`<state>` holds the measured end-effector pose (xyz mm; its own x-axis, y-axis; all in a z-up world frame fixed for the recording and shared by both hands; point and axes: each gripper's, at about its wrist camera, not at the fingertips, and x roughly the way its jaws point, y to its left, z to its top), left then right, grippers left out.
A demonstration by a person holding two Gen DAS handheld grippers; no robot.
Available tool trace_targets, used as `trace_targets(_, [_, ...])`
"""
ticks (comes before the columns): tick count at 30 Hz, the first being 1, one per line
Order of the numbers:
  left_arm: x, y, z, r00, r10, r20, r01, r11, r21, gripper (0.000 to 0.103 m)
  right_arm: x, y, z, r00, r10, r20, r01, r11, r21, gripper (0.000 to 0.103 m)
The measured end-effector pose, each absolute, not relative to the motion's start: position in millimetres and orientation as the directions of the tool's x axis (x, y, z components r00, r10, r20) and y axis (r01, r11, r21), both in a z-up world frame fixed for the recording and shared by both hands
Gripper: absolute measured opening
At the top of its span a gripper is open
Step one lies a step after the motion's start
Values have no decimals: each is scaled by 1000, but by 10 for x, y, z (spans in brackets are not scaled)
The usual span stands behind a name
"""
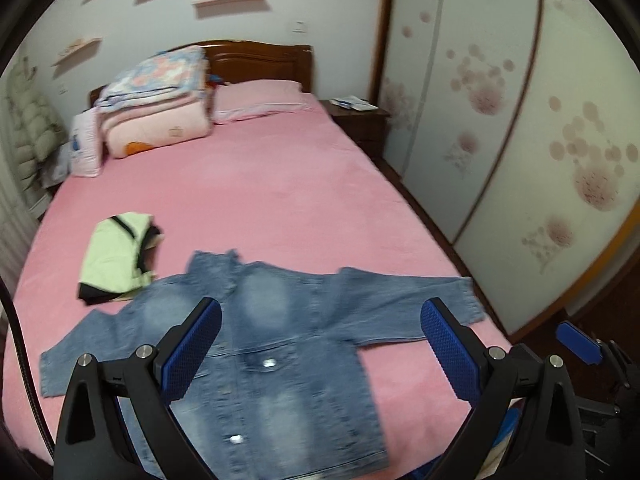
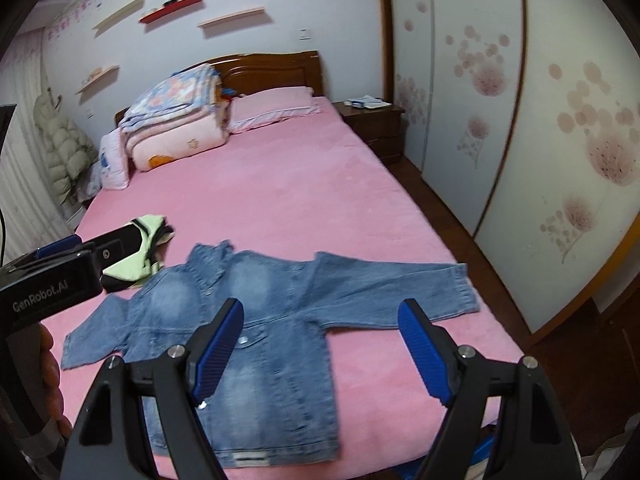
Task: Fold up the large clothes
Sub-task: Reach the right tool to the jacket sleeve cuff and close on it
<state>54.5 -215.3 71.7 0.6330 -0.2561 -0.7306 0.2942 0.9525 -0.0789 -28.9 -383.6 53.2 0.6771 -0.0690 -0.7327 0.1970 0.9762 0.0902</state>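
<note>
Pink bed (image 1: 280, 184), denim jacket (image 1: 280, 344) spread flat, folded green garment (image 1: 114, 256), pillow (image 1: 260, 98), stacked quilts (image 1: 160, 96)

denim jacket (image 1: 280, 344) hem cut off, motion-blurred

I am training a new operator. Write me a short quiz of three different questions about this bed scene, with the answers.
1. True or false: the denim jacket lies spread flat on the pink bed.
2. Which gripper holds cloth? A) left gripper B) right gripper C) neither
3. Fill in: the folded green garment lies beside the jacket's ____.

Key: 1 true. 2 C, both stand open above the jacket. 3 collar.
</note>
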Motion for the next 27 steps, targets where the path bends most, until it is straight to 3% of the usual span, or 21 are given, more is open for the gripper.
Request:
trace_targets(12, [1013, -3533, 155, 561, -290, -776, 351, 932, -94, 99, -176, -5076, 30, 611, -182, -771, 356, 933, 62, 80])
trace_targets(27, [1738, -4222, -1794, 451, -216, -866, 330, 942, -63, 99, 226, -5909, -1515, 421, -143, -896, 465, 882, 78, 80])
